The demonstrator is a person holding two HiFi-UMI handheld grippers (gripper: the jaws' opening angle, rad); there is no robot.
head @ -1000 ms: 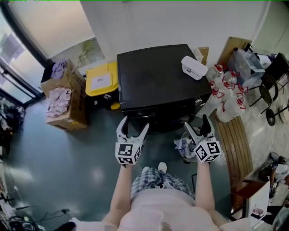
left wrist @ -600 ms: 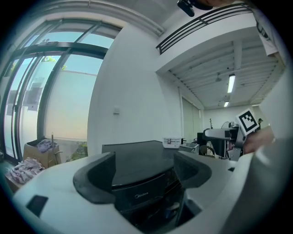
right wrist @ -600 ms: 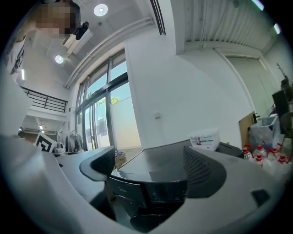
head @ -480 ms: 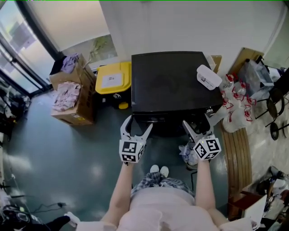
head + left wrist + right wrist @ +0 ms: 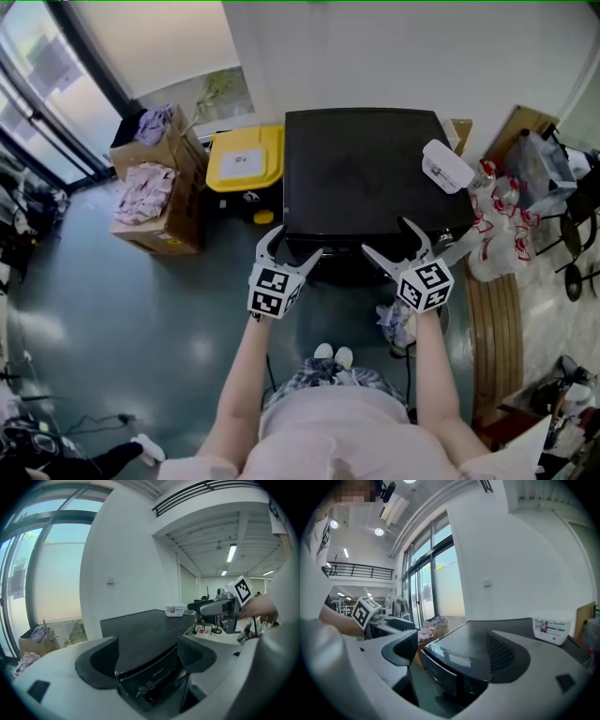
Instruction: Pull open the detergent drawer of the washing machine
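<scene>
left gripper (image 5: 292, 242): jaws apart, empty, just before washing machine (image 5: 361, 173) front top edge, left part | right gripper (image 5: 386, 236): jaws apart, empty, same edge, right part | dark front panel (image 5: 150, 670) between left jaws | white box (image 5: 447, 166) on machine's back-right corner

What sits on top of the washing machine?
Only a white container, at the far right corner of the washing machine. What it holds cannot be seen.

Pale shirt (image 5: 328, 441), plaid shorts (image 5: 314, 380), white shoes (image 5: 323, 352), 2 marker-cubed hand-held grippers (image 5: 292, 244) (image 5: 386, 236).
</scene>
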